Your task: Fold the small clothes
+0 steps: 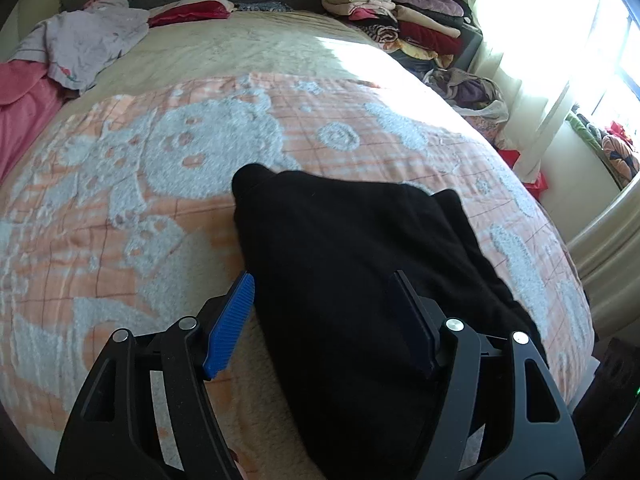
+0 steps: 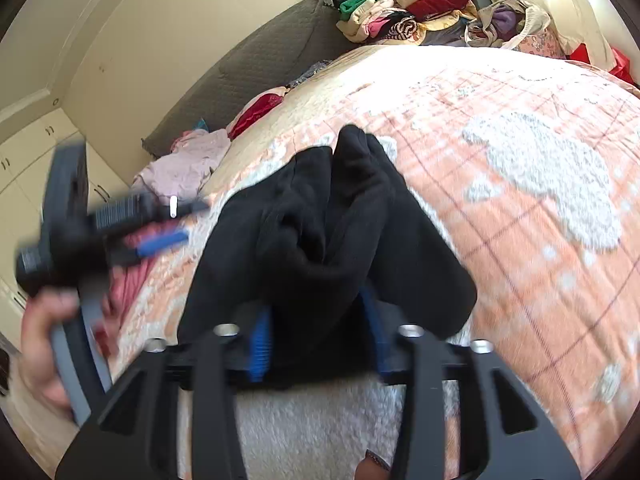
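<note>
A black garment [image 1: 352,264] lies bunched on the orange-and-white blanket [image 1: 120,220] of a bed. My left gripper [image 1: 323,280] hovers open over its near part: the left blue pad [image 1: 230,324] sits just off the cloth's left edge, and the right pad [image 1: 412,320] is above the cloth. In the right wrist view the black garment [image 2: 328,220] is folded into a thick hump. My right gripper [image 2: 316,304] stands open with a fold of it between the blue pads [image 2: 259,344]. The left gripper [image 2: 180,224] shows blurred at the left, held by a hand [image 2: 44,320].
Stacks of folded clothes [image 1: 396,12] sit at the bed's far right corner, with a bag of clothes [image 1: 472,88] beside them. A lilac garment [image 1: 84,40], a pink cloth [image 1: 24,96] and a red cushion [image 1: 192,10] lie at the far left. A bright curtained window [image 1: 560,20] is at the right.
</note>
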